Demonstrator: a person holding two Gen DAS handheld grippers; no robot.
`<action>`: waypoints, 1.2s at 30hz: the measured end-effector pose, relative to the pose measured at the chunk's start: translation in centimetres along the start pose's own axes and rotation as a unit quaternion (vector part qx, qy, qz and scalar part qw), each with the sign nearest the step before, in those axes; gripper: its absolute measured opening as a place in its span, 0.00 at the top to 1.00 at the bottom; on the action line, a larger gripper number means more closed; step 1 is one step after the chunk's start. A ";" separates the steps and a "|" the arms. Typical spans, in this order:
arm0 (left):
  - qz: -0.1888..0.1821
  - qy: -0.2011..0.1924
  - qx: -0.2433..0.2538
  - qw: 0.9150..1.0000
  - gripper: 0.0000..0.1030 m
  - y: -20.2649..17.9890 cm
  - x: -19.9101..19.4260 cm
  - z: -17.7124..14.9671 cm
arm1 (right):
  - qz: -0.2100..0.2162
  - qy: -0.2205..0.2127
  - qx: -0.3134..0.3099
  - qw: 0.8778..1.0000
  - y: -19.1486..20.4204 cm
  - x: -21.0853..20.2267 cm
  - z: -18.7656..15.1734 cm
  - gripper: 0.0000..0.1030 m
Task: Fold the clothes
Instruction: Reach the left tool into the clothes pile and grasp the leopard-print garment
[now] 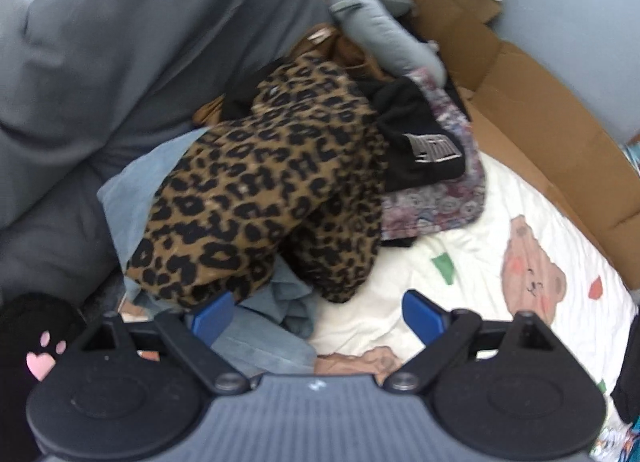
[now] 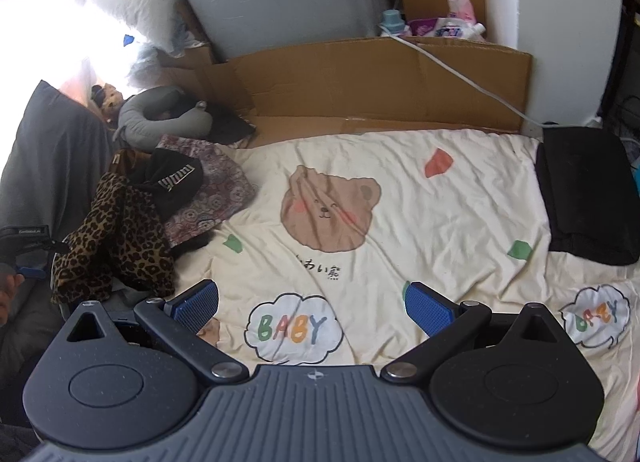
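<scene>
Beside the bear print on the bed sheet, clothes waiting to be folded

Leopard-print garment tops the pile left of the bear, so it's easiest to grab first. Left hand-held gripper hovers wide open at its hem, empty; right hand-held gripper gapes empty over the bare sheet, probably the folding spot.

The left gripper is hovering with its blue-padded fingers spread wide, gripping nothing. The right gripper is likewise hanging with its jaws wide apart and empty, pointing forward and down. In the right wrist view, a hand is showing at the left edge.
</scene>
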State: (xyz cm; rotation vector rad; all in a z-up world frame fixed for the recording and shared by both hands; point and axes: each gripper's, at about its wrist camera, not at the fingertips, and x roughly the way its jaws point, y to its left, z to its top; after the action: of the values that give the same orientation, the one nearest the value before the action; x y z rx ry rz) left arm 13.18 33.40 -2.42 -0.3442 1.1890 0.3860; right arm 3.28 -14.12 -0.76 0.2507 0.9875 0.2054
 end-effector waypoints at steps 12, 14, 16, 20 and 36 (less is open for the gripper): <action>-0.034 0.009 -0.036 0.999 0.18 6.1 2.5 0.0 | 0.051 0.014 0.044 0.998 0.3 2.0 -0.8 0.01; -0.037 0.007 -0.043 0.998 0.18 7.0 2.8 0.1 | 0.054 0.014 0.038 0.998 0.8 2.3 -1.0 0.01; -0.043 0.004 -0.046 0.998 0.18 7.7 3.2 0.2 | 0.055 0.017 0.032 0.998 1.1 2.7 -1.3 0.01; -0.046 -0.003 -0.045 0.998 0.18 8.8 3.9 0.5 | 0.056 0.031 0.024 0.998 1.5 3.4 -1.7 0.01; -0.028 0.038 -0.068 0.997 0.89 9.4 6.7 -0.2 | 0.111 0.047 0.058 0.991 1.6 4.1 -2.7 0.01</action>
State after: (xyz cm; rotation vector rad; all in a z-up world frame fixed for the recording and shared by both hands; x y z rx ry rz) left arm 10.80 42.33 -9.32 -0.5127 1.2284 0.4082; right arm 3.10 -11.16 -4.96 0.4614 1.0654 0.3665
